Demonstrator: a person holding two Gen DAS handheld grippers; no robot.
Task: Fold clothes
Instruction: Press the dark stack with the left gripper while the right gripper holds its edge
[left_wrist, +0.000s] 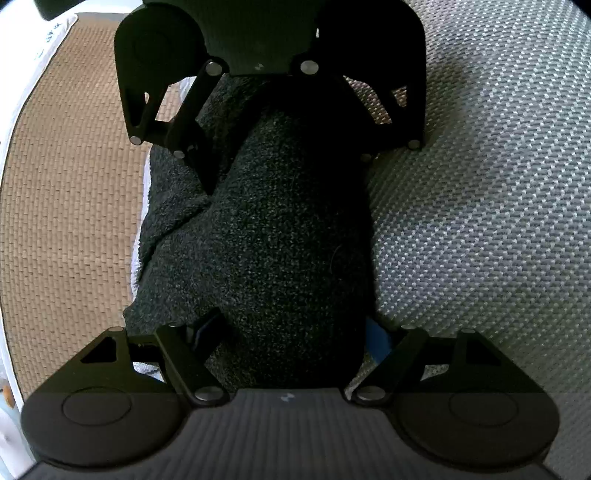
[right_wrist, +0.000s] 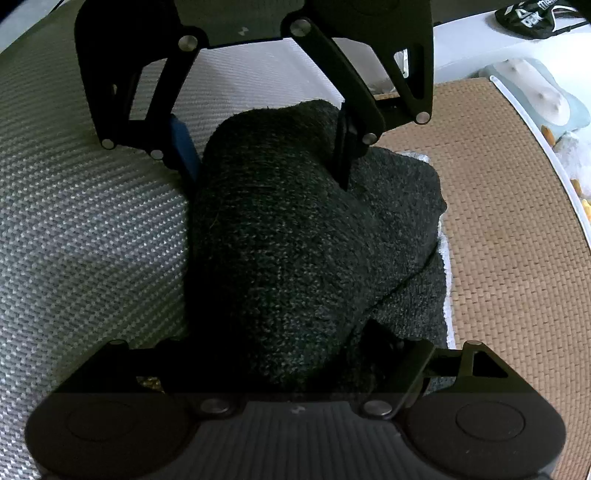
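Note:
A dark grey knit garment (left_wrist: 266, 236) lies bunched in a thick roll between my two grippers, which face each other. My left gripper (left_wrist: 291, 339) clamps the near end of the roll; its fingers sink into the cloth. The right gripper shows opposite at the top of the left wrist view (left_wrist: 280, 147). In the right wrist view the same garment (right_wrist: 288, 251) fills the middle. My right gripper (right_wrist: 295, 354) grips its near end. The left gripper (right_wrist: 266, 162) holds the far end, with a blue pad (right_wrist: 183, 147) showing.
The garment rests over a white towel edge (right_wrist: 445, 266) on a tan woven mat (left_wrist: 70, 192) (right_wrist: 509, 229). A grey woven cushion (left_wrist: 487, 206) (right_wrist: 81, 229) lies alongside. A pale container (right_wrist: 535, 96) and a dark printed item (right_wrist: 535, 14) sit beyond the mat.

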